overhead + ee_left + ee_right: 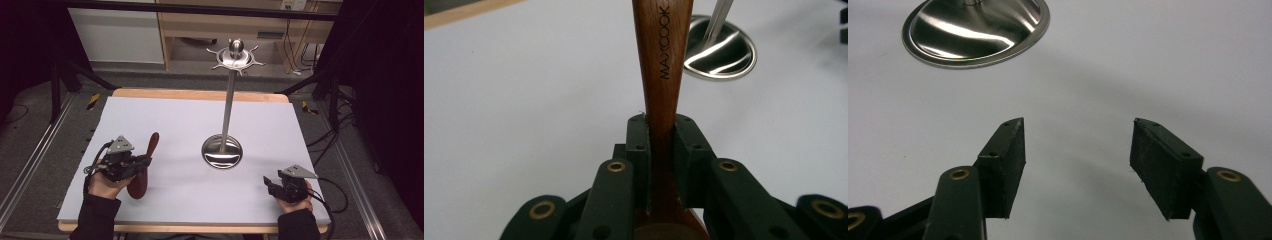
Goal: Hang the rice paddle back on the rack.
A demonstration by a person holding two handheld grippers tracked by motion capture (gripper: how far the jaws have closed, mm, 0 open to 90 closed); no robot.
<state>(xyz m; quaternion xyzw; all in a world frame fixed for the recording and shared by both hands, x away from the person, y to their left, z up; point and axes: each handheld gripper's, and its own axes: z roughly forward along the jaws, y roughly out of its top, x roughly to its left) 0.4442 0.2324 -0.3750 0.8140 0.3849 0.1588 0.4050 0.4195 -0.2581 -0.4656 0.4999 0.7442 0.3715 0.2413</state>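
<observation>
A dark wooden spoon (145,167) with "MAXCOOK" on its handle (663,65) is clamped in my left gripper (142,164) at the table's front left, the pads pressing on its neck just above the bowl. Its handle points up and away, and the bowl (137,186) hangs toward the front edge. A steel utensil stand (229,95) rises from a round base (222,151) at the table's middle, with a hooked crown (236,56) on top. My right gripper (268,182) rests at the front right, open, nothing between its jaws (1078,170).
The white table top (190,120) has a wooden rim and drops off to grey floor on each side. Black frame legs and cables stand to the left and right. The stand's shiny base (975,30) lies just ahead of my right gripper.
</observation>
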